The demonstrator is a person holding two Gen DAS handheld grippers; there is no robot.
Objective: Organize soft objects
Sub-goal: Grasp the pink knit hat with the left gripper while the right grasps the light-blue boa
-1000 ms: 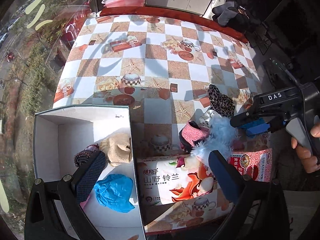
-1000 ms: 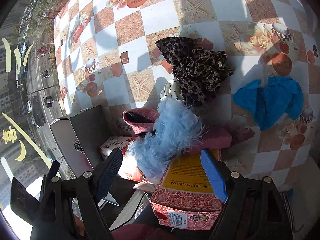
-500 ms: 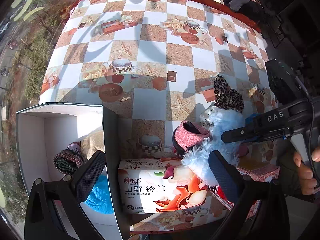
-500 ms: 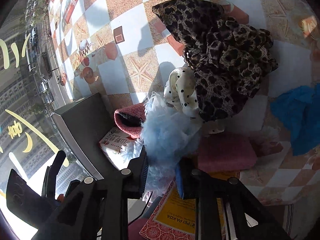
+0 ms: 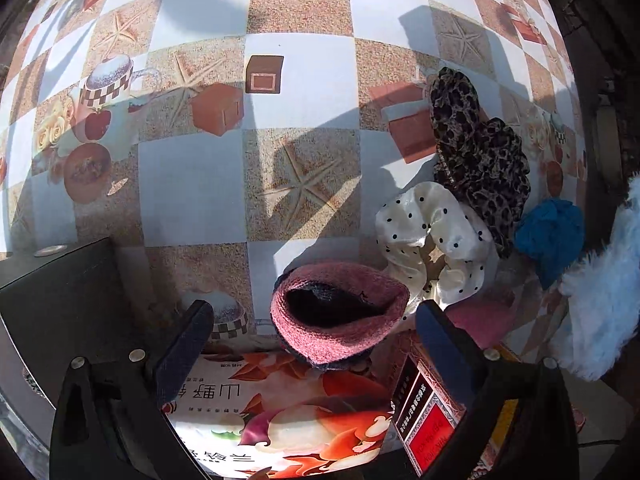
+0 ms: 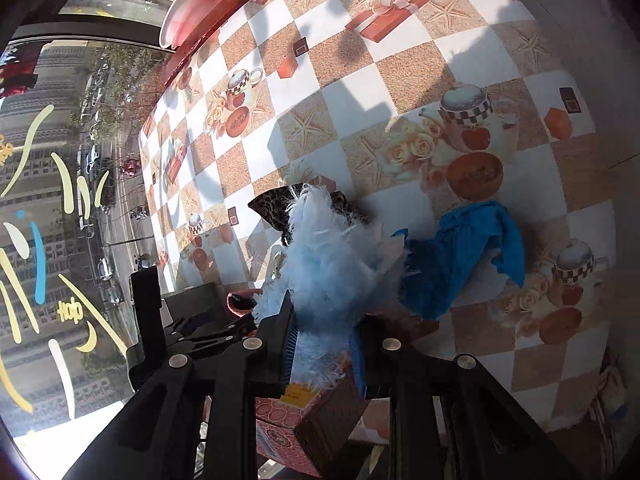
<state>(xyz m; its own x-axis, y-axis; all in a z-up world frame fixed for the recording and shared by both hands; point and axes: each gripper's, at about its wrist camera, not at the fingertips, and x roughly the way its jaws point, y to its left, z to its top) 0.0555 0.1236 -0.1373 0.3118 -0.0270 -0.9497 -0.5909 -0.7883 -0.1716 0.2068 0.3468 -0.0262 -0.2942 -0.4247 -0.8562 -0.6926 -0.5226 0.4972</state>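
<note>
My right gripper (image 6: 322, 350) clamps the light, compressible blue fluff (image 6: 332, 264); closing left gripper (image 5: 312, 344) straddles the floppy pink sock's (image 5: 340, 312) cuff.

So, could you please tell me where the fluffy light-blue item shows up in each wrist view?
Left wrist: the fluffy light-blue item sits at the far right edge.
Right wrist: it fills the lower centre, clamped in the right gripper.
Shared landmark: the blue cloth lies just beside it in both views.
</note>
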